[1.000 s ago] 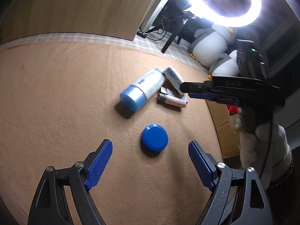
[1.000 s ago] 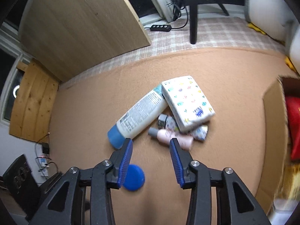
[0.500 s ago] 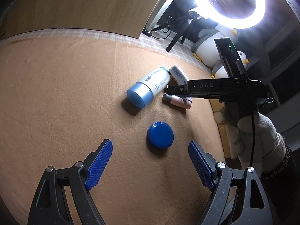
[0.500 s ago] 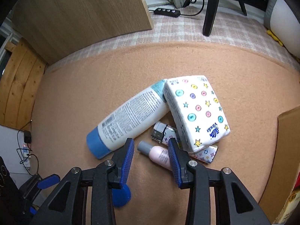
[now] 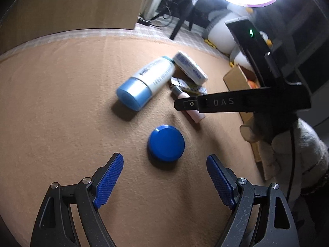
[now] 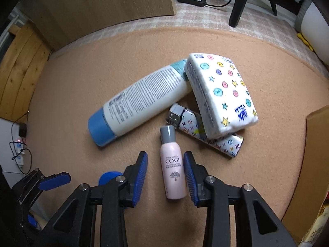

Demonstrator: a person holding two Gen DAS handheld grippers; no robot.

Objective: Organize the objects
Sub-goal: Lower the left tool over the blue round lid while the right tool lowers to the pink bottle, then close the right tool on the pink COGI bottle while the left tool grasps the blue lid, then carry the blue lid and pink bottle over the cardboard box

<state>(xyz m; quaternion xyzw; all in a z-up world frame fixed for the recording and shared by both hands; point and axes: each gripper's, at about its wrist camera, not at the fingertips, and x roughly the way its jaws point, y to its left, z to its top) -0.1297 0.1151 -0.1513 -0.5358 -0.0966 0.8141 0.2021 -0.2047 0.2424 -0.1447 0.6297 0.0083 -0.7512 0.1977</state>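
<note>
A small pink bottle (image 6: 172, 173) with a grey cap lies on the tan mat between the fingers of my right gripper (image 6: 166, 159). Its jaws are closing: the right pad is almost at the bottle, while a gap still shows on the left. A round blue jar (image 5: 166, 143) sits just ahead of my left gripper (image 5: 164, 164), whose jaws stand wide open and hold nothing. The jar (image 6: 109, 177) also peeks out behind my right gripper's left finger. The pink bottle (image 5: 195, 115) is partly hidden by the right tool's black body (image 5: 246, 103).
A white lotion bottle with a blue cap (image 6: 144, 100), a patterned tissue pack (image 6: 222, 94) and a patterned lighter-like case (image 6: 209, 138) lie in a pile just beyond the pink bottle. A cardboard box (image 6: 316, 164) stands at the mat's right edge. A wooden board (image 6: 102, 6) leans behind.
My right gripper came down over the pile until the pink bottle lay between its fingers, and its jaws narrowed. My left gripper moved nearer the blue jar, still wide open.
</note>
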